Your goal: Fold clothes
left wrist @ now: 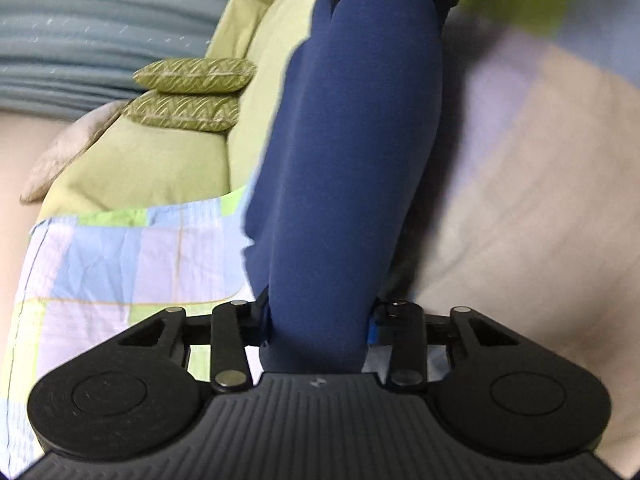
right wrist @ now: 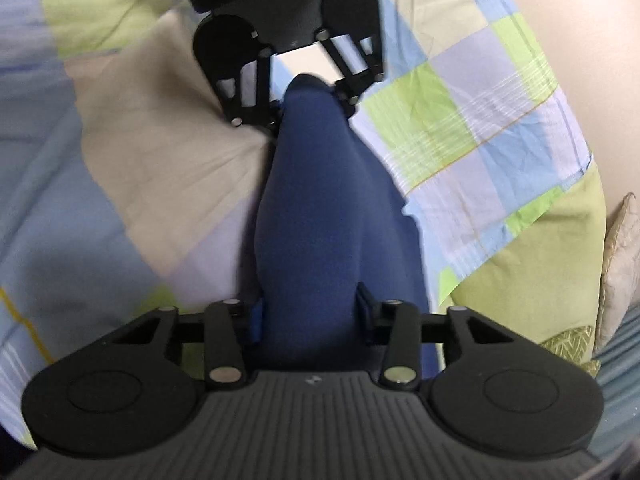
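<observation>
Blue garment (left wrist: 344, 160) bunched into a long roll, strung between left gripper (left wrist: 318, 328) and right gripper (right wrist: 308, 312), each clamped on one end, facing each other along its long axis; hanging just above the patchwork bedspread (right wrist: 480, 128); neither end nearer the bed, as far as visible

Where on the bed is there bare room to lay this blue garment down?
Free: the checked quilt left of the stretched blue garment, below the green pillow. Crowded: where two patterned green cushions sit.
</observation>
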The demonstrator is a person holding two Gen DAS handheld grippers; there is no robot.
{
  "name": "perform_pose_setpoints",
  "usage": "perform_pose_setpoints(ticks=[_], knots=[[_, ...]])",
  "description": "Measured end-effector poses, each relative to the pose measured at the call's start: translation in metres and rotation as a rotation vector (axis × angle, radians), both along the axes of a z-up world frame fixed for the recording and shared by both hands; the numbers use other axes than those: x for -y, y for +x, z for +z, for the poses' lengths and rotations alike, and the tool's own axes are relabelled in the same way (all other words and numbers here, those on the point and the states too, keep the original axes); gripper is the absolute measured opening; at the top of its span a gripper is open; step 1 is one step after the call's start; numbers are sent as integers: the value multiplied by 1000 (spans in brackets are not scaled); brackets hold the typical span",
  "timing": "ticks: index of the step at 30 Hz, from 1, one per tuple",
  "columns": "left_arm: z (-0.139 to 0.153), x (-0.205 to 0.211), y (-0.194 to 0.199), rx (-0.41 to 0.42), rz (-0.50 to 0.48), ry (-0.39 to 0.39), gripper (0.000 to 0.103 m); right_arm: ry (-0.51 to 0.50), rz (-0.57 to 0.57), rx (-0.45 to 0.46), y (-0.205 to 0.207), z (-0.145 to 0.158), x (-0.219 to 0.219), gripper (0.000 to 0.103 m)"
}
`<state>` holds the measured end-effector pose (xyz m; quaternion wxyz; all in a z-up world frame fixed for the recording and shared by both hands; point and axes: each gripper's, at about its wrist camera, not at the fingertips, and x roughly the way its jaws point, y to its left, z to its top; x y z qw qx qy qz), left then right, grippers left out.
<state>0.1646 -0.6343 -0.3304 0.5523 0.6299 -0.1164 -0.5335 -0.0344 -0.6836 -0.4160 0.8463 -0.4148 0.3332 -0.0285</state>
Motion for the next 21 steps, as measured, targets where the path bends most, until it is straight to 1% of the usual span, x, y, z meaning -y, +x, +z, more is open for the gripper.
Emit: perform_pose_setpoints(ticks=[1, 2, 3, 4, 6, 7, 9, 10, 11, 12, 14, 16, 17, 19, 20, 21], knots=[[4, -2, 0, 2, 8, 2, 45, 3, 13, 5, 0, 12, 3, 34], [18, -8, 2, 5, 39, 7, 45, 8, 31, 14, 1, 26, 4, 34], [26, -11, 2, 8, 57, 7, 45, 1, 59, 31, 0, 35, 0, 34], [47, -33, 3, 30, 121, 10, 45, -6, 88, 48, 0, 43, -4, 34], [61, -59, -1, 51, 194, 16, 45, -14, 142, 77, -1, 55, -12, 34], [69, -76, -5, 64, 238, 20, 45, -22, 201, 102, -1, 60, -21, 34], [74, -114, -24, 62, 354, 31, 45, -51, 327, 145, -3, 61, -39, 34], [76, -133, -33, 60, 413, 37, 46, -49, 393, 162, -4, 58, -48, 34], [69, -158, -51, 34, 500, 51, 46, -47, 458, 175, -6, 56, -58, 34], [64, -168, -59, 20, 533, 61, 46, -39, 514, 170, -6, 52, -66, 34], [33, -194, -93, -64, 635, 100, 46, -51, 632, 126, -6, 35, -87, 35], [9, -199, -115, -101, 689, 71, 48, -61, 697, 74, -10, 20, -98, 36], [-3, -200, -126, -119, 715, 55, 48, -72, 720, 41, -14, 9, -102, 37], [-6, -196, -134, -124, 742, -2, 49, -91, 726, 1, -20, -4, -102, 38], [-7, -194, -138, -126, 755, -31, 50, -81, 709, -12, -25, -9, -99, 39], [-6, -194, -138, -137, 762, -44, 50, -72, 692, -21, -29, -14, -96, 40]])
